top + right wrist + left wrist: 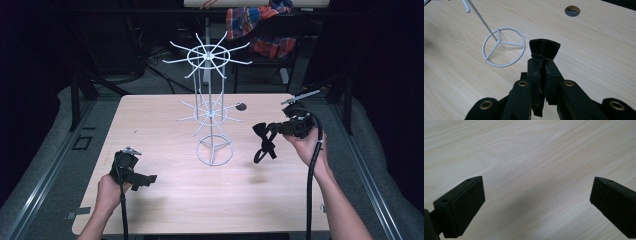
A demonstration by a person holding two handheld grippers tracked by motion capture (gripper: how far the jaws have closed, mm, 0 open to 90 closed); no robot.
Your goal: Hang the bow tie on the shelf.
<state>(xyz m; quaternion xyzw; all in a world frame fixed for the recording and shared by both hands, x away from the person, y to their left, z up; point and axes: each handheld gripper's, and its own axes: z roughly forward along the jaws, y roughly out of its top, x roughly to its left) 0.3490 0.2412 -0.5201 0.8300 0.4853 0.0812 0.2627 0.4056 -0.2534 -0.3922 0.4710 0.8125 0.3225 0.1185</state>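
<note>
A white wire stand [211,107] with two tiers of radiating hooks rises from a ring base [214,151] at the table's middle; the base [503,47] also shows in the right gripper view. My right gripper [274,131] is held above the table to the right of the stand, shut on a black bow tie [264,141] whose strap hangs down. In the right gripper view the bow tie [544,48] fans out past the closed jaws of my right gripper [543,66]. My left gripper [144,179] rests low near the front left, open over bare wood, and in its own view my left gripper [536,195] holds nothing.
The light wooden table [165,200] has a round cable hole [241,106] behind the stand, seen too as the hole [572,10]. Beyond the far edge stands a chair with plaid cloth [260,25]. Dark floor and rails surround the table.
</note>
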